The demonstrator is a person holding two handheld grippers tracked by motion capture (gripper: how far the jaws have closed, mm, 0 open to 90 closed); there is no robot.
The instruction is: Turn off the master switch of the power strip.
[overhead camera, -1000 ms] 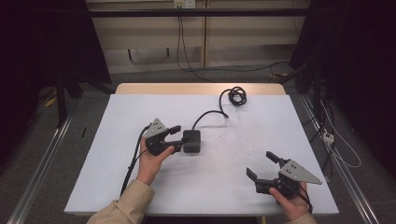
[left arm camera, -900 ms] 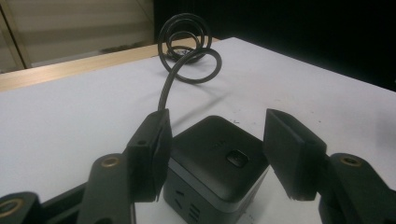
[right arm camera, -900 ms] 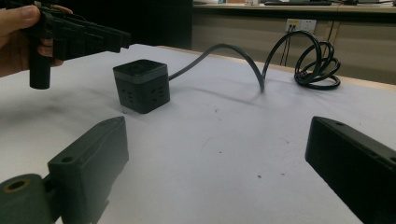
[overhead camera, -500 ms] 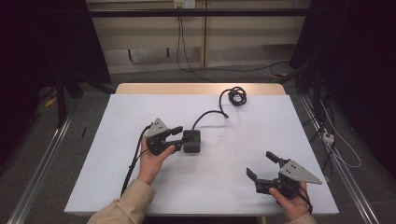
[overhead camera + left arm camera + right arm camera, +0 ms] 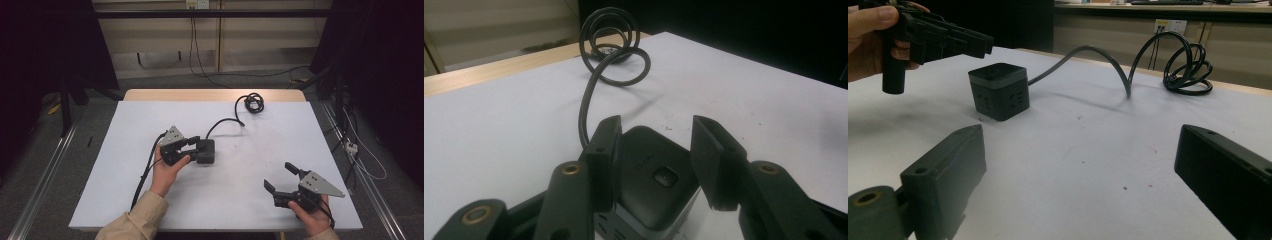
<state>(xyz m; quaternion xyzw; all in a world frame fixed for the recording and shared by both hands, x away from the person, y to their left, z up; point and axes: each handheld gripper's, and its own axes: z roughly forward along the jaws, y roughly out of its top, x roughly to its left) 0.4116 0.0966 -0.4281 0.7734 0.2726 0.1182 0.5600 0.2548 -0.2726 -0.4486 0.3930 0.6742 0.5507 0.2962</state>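
Writing: no brand or label readable; faint mark on top of the black cube-shaped power strip (image 5: 651, 175) too small to make out.
Cube: 1 unit, near table centre, standing on the white tabletop (image 5: 250, 195); dark grey band round its upper edge, socket slots on the side faces in right gripper view (image 5: 998, 90); 1 small button on top, seen in left gripper view.
Cord: 1 black power cord (image 5: 225, 122) runs from the cube toward the far edge, arches off the surface, ends in a coiled bundle (image 5: 252, 101) near the wooden far strip of the table; coil also in left gripper view (image 5: 611, 45) and right gripper view (image 5: 1188, 65).
Left gripper: black two-jaw tool (image 5: 192, 145) in the person's left hand (image 5: 167, 167), at the cube; in left gripper view (image 5: 655, 165) jaws stand either side of the cube's top, part-open; one jaw close against the cube, gap at the other; no squeeze seen.
Right gripper: black two-jaw tool (image 5: 280, 177) in the right hand (image 5: 312, 220), near front-right corner of table, well apart from cube; jaws spread wide, holding nothing; same in its own view (image 5: 1078, 170).
Count: 2 grippers, 2 hands, 1 cube, 1 cord, 1 table.
Cut off/hidden: cube's lower half cut by frame bottom in left gripper view; plug end of cord lost in the coil; right forearm cut at frame edge; beige sleeve (image 5: 135, 220) partly out of frame.
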